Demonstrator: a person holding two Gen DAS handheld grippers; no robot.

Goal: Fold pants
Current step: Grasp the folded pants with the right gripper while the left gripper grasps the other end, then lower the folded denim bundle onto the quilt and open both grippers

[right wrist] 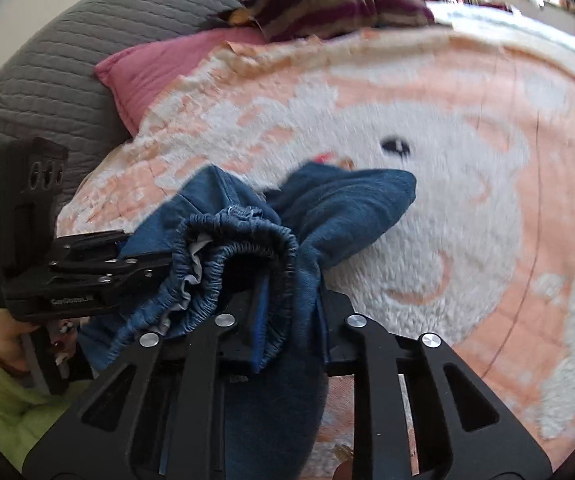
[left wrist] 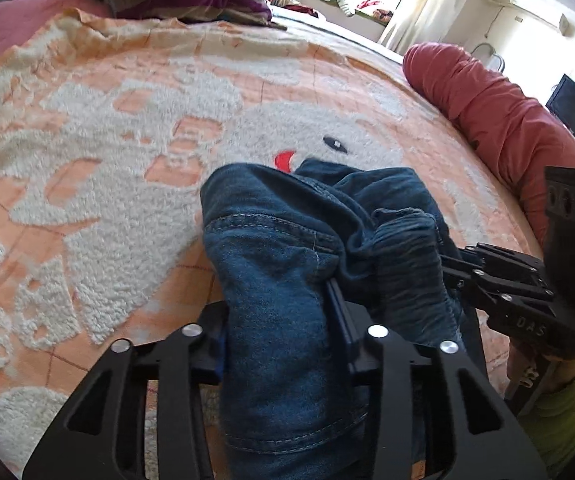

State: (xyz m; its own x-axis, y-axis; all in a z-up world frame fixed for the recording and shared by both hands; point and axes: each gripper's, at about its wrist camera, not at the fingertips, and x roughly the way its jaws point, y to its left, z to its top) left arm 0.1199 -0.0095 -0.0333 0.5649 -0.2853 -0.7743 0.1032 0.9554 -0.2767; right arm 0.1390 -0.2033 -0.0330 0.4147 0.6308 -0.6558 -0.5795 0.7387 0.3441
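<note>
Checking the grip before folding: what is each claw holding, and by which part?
Both hold the jeans: the left claw pinches a bunched leg fold, the right claw the fabric beside the elastic waistband.

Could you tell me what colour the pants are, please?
The pants are dark blue denim, clearest in the right wrist view.

Dark blue denim pants [left wrist: 287,264], peach-and-white blanket [left wrist: 107,160]

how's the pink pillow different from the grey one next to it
The pink pillow is smooth and lies partly under the edge of the peach blanket; the grey pillow is quilted in ribs and lies clear of the blanket. The grey one looks larger and sits behind the pink one. Both lie at the same end of the bed, touching each other.
</note>
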